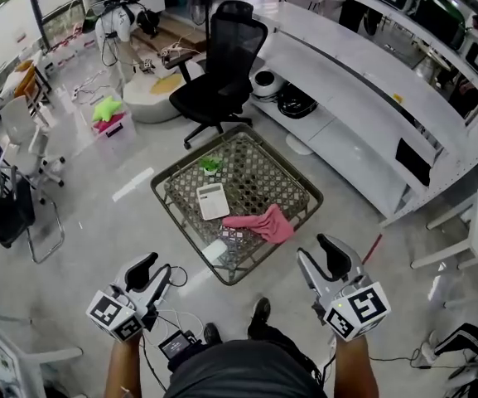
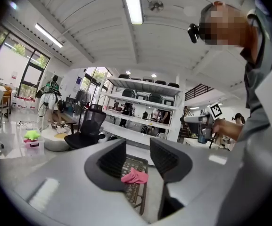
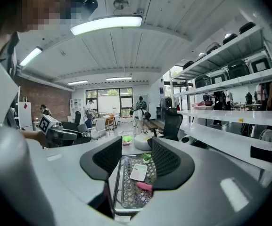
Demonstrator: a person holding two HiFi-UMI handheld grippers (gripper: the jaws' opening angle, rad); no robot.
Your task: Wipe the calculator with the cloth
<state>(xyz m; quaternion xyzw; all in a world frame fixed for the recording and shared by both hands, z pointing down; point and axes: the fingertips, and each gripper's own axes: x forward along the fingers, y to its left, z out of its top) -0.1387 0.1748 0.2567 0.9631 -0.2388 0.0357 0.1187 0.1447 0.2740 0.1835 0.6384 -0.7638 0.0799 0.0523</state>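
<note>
**Both grippers empty and well short of the table; the hazards lie in the reach**

Head view: the left gripper [image 1: 149, 274] and right gripper [image 1: 321, 264] hang above the floor, well apart from the low glass-topped table [image 1: 278, 241]. The calculator [image 1: 212, 201] lies near the table's middle, and the pink cloth [image 1: 261, 223] sits just beside it toward the near right edge. A grab at the cloth's nearer tip may nudge the calculator along the smooth glass.

Left gripper view: the fingers [image 2: 113, 158] stand apart with nothing in them, the cloth [image 2: 134, 175] far beyond. A shallow pinch may lift only one fold, leaving a trailing tail that drags the calculator.

Right gripper view: the fingers [image 3: 108, 157] are likewise apart and empty, with the calculator [image 3: 138, 172] distant. Left unsteadied, it will probably slide toward an edge when wiped.
</note>
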